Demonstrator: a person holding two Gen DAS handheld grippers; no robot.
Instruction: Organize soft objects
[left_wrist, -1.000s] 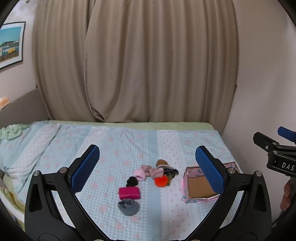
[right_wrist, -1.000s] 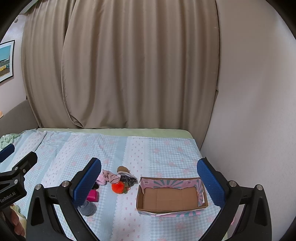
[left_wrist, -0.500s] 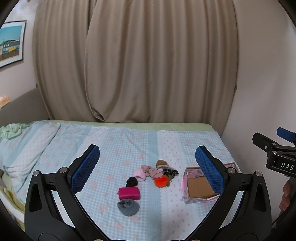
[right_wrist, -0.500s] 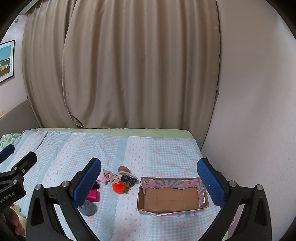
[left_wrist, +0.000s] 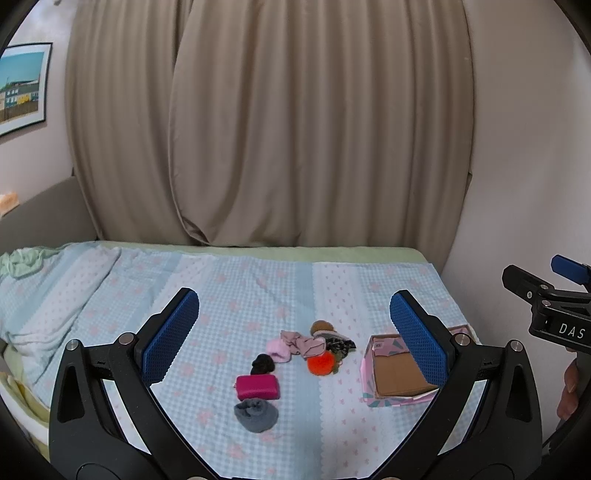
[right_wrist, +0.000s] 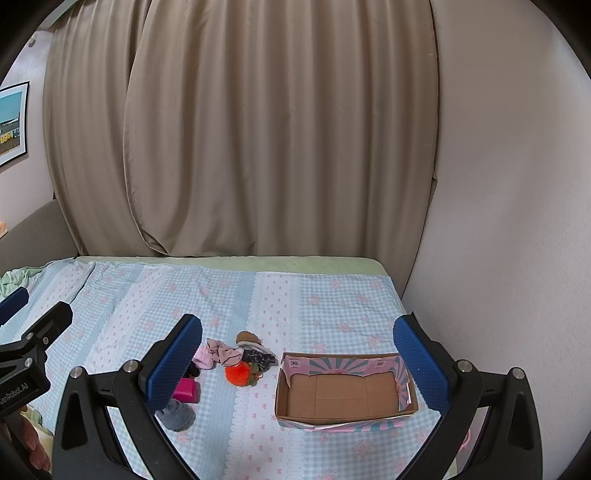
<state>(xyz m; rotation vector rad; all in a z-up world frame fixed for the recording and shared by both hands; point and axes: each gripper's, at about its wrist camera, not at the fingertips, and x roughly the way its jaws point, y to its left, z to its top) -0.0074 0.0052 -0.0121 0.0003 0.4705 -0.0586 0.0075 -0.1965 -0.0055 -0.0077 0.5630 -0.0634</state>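
Several small soft things lie in a cluster on the bed: a grey sock (left_wrist: 256, 414), a magenta pouch (left_wrist: 257, 387), a black ball (left_wrist: 262, 363), a pink cloth (left_wrist: 298, 342) and an orange pom-pom (left_wrist: 320, 363). An open cardboard box (right_wrist: 343, 393) with pink patterned sides stands empty to their right; it also shows in the left wrist view (left_wrist: 397, 374). My left gripper (left_wrist: 293, 339) is open and empty, above and in front of the cluster. My right gripper (right_wrist: 297, 363) is open and empty, held in front of the box.
The bed (left_wrist: 236, 288) has a light blue checked cover. Beige curtains (left_wrist: 280, 129) hang behind it and a white wall (right_wrist: 509, 221) borders its right side. A rumpled blanket (left_wrist: 33, 295) lies at the left. A framed picture (left_wrist: 22, 88) hangs at upper left.
Both views have shifted only slightly; the objects and box lie where they were. Both grippers stay open.
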